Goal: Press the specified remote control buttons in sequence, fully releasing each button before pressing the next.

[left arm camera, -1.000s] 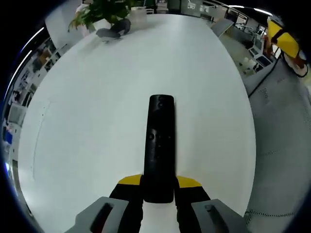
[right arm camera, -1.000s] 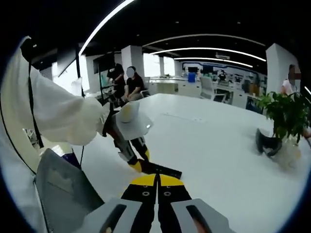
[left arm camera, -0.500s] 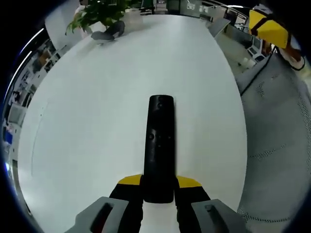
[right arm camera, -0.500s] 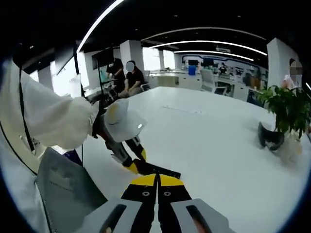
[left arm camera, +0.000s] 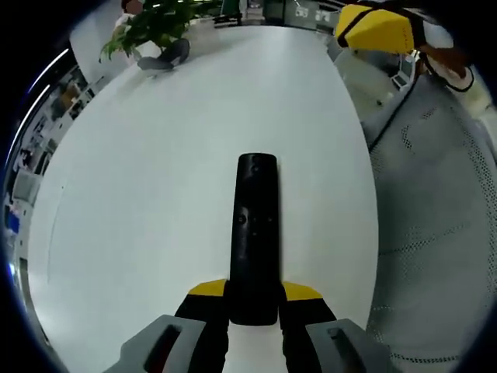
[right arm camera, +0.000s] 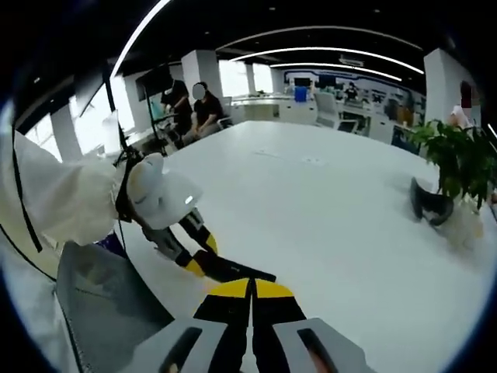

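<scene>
Left claw (left arm camera: 253,311) grips remote (left arm camera: 255,233) mid-table (left arm camera: 155,155)

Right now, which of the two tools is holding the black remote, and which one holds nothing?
The left tool holds the black remote, its jaws clamped on the near end. The right tool is shut with nothing between its jaws.

A broad, white, round-edged desk (left arm camera: 155,194) is carrying very little — its smooth top is lying mostly bare. At its far edge a leafy green potted plant (left arm camera: 151,19) is standing, with a dark grey rounded object (left arm camera: 163,56) sitting just beside it. In the right gripper view the same desk (right arm camera: 334,210) is showing the plant (right arm camera: 458,167) and the dark object (right arm camera: 429,203) — again close together.
</scene>
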The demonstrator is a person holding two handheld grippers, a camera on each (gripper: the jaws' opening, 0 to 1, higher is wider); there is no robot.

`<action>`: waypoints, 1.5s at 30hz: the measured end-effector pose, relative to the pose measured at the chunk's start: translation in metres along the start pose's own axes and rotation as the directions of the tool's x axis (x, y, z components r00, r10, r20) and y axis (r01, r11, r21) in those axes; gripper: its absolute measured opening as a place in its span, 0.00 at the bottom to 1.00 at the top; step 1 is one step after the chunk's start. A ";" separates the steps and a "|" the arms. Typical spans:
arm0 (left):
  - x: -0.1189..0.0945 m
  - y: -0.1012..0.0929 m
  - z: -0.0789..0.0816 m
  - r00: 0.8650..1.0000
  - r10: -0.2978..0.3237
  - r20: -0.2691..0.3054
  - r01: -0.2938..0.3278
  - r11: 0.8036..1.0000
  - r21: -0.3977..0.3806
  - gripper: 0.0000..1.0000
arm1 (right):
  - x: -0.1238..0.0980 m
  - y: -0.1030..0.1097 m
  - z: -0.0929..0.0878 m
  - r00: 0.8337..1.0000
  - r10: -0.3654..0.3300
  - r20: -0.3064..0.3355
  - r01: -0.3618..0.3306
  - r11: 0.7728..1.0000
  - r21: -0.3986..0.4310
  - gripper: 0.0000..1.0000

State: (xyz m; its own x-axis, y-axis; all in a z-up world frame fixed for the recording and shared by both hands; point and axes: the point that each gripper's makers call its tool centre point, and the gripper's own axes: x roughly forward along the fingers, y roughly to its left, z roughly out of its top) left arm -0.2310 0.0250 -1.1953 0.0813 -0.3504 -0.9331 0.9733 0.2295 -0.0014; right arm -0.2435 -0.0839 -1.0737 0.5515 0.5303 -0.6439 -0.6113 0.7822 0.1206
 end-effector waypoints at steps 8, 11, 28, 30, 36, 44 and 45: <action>0.000 -0.013 0.001 1.000 0.003 0.010 -0.003 1.000 -0.006 0.24 | 0.017 -0.005 -0.018 0.986 0.015 -0.169 -0.010 0.999 0.033 0.00; 0.000 -0.016 0.001 1.000 0.005 0.011 -0.004 1.000 -0.009 0.24 | 0.024 -0.009 -0.025 0.978 0.020 -0.210 -0.011 0.999 0.045 0.00; 0.002 -0.041 0.006 0.999 0.021 0.034 -0.019 0.998 -0.054 0.24 | 0.047 -0.010 -0.050 0.913 0.106 -0.394 -0.011 0.971 0.238 0.00; 0.002 -0.043 0.006 0.999 0.020 0.037 -0.018 0.999 -0.051 0.24 | 0.049 -0.011 -0.053 0.907 0.110 -0.406 -0.002 0.966 0.257 0.00; 0.002 -0.048 0.007 0.999 0.012 0.047 -0.010 0.999 -0.046 0.24 | 0.056 -0.011 -0.066 0.877 0.137 -0.460 0.010 0.953 0.303 0.00; 0.003 -0.052 0.009 0.999 0.009 0.036 -0.008 1.000 -0.030 0.24 | 0.060 -0.013 -0.084 0.855 0.132 -0.501 0.029 0.953 0.302 0.00; 0.003 -0.052 0.009 0.999 0.008 0.036 -0.007 1.000 -0.030 0.24 | 0.061 -0.013 -0.084 0.856 0.137 -0.499 0.029 0.950 0.311 0.00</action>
State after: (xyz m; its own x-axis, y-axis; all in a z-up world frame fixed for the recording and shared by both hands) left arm -0.2796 0.0043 -1.1947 0.0970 -0.3811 -0.9194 0.9659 0.2588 -0.0054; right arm -0.2501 -0.0890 -1.1780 0.1047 0.3975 -0.9116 -0.3885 0.8602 0.3304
